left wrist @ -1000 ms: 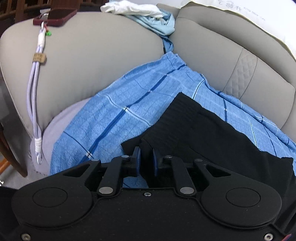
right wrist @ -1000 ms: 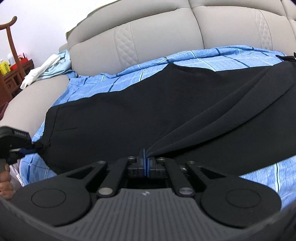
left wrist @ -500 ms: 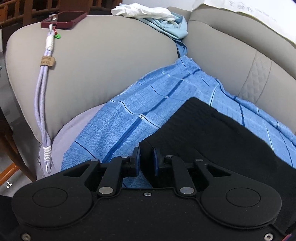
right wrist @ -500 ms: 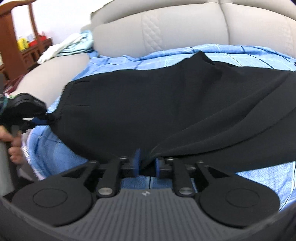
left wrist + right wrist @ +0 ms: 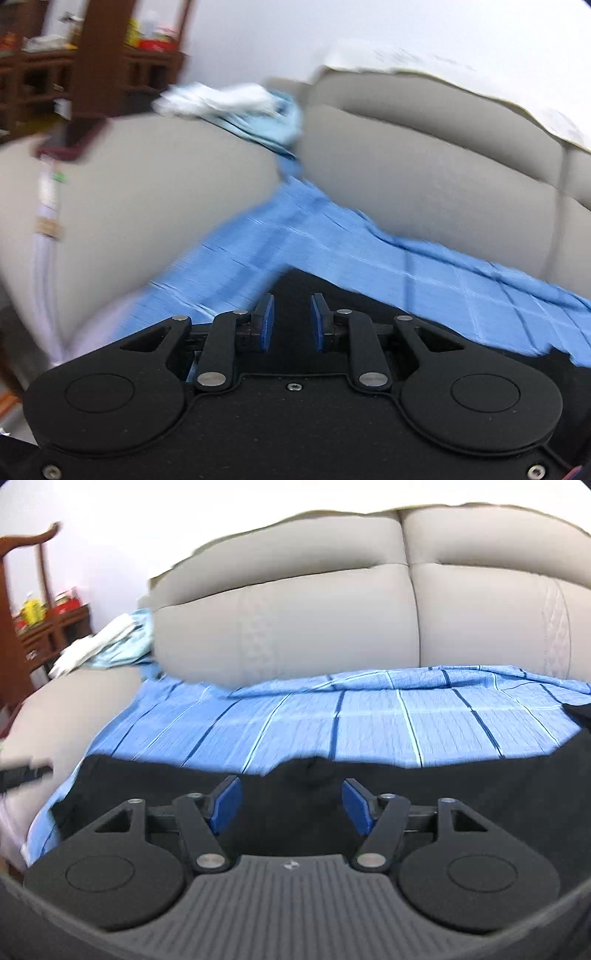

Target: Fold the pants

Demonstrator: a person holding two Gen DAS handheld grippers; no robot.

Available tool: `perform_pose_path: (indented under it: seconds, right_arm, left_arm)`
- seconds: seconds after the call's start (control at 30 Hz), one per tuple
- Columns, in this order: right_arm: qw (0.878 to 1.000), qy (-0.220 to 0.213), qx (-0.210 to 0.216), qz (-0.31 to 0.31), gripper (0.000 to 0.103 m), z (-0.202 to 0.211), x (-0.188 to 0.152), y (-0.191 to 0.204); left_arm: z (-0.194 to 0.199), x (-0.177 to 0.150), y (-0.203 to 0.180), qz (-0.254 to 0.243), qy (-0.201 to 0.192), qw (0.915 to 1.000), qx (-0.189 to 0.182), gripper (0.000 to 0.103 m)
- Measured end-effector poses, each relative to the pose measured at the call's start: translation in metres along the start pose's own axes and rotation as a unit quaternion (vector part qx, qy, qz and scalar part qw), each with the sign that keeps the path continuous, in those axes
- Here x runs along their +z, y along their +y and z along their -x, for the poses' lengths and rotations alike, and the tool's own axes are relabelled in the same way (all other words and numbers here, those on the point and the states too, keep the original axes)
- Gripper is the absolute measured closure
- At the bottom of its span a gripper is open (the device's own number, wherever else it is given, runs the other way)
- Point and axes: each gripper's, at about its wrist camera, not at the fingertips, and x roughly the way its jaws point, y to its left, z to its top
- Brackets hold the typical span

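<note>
The black pants lie folded along the front of the sofa seat on a blue checked sheet. My right gripper is open and empty, its blue pads just above the pants' folded edge. In the blurred left wrist view, my left gripper is open, with a corner of the pants showing between and beyond its pads. The blue sheet spreads beyond it. The left gripper's tip shows at the left edge of the right wrist view.
The grey sofa backrest rises behind the sheet, with the armrest on the left. A pile of white and light blue cloth and a dark red phone lie on the armrest. Wooden furniture stands beyond.
Both grippers have opened and let go of the pants, which now lie flat. Both have drawn back and tilted up.
</note>
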Motion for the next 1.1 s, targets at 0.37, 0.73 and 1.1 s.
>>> perform_pose_path:
  seconds: [0.37,0.73,1.1]
  right_arm:
    - [0.989,0.148,0.018,0.022,0.087,-0.113,0.005,0.001]
    - [0.996,0.057,-0.053,-0.044,0.1,-0.139,0.037,-0.028]
    - [0.995,0.056,-0.079,-0.019,0.05,-0.081,-0.002,-0.077]
  left_arm:
    - [-0.048,-0.054,-0.011,-0.052,0.026,0.9962,0.064,0.082]
    - [-0.05,-0.052,0.002,-0.051,0.019,0.9969,0.057,0.082]
    - [-0.062,-0.024,0.015,-0.043,0.039,0.9913,0.118,0.085]
